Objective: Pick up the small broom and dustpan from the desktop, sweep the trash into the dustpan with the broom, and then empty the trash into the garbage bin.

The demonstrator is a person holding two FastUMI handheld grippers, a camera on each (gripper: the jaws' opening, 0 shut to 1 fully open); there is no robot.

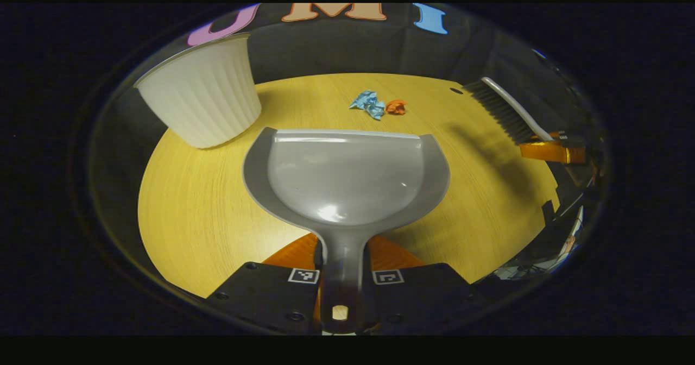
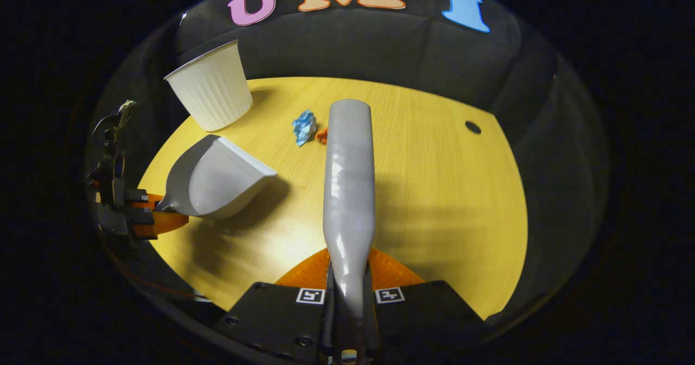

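Left gripper view: my left fingers (image 1: 341, 276) clamp the dustpan (image 1: 346, 176) handle; my right fingers (image 2: 350, 295) clamp the broom (image 2: 349, 191), paper scraps (image 1: 376, 105) ahead.

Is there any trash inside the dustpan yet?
No. The dustpan looks bare inside. The blue paper and orange scrap still lie on the table beyond its front edge.

We see the grey dustpan (image 1: 345, 177) held off the desktop by its handle, mouth facing the far side. The small broom (image 2: 349, 191), grey-white back with dark bristles, is also lifted, pointing far. Trash lies on the wood just beyond both: a crumpled blue paper (image 1: 369, 104) touching a smaller orange scrap (image 1: 396, 107). The white ribbed garbage bin (image 1: 203, 96) stands upright, far left.
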